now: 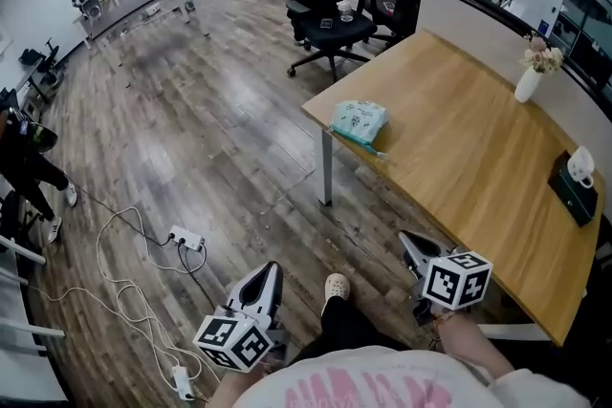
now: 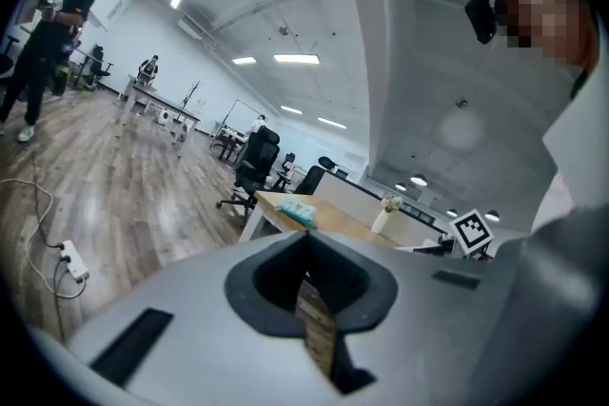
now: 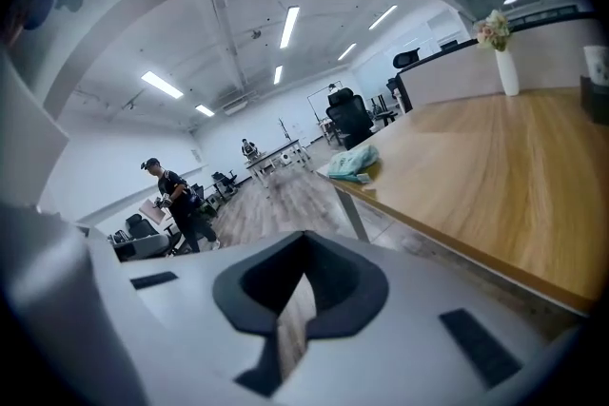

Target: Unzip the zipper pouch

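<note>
Closed left gripper (image 1: 272, 270), right gripper (image 1: 408, 242); one pouch (image 1: 360, 120), one vase (image 1: 527, 84).

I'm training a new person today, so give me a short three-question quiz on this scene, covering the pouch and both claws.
1. True or false: the zipper pouch lies near a corner of the wooden table, touched by neither claw.
2. The left claw and right claw are: A) both shut and empty; B) both wide open; C) both shut on the pouch.
3. What stands at the table's far edge, beside the partition?

Key: 1 true. 2 A. 3 a white vase of flowers.
</note>
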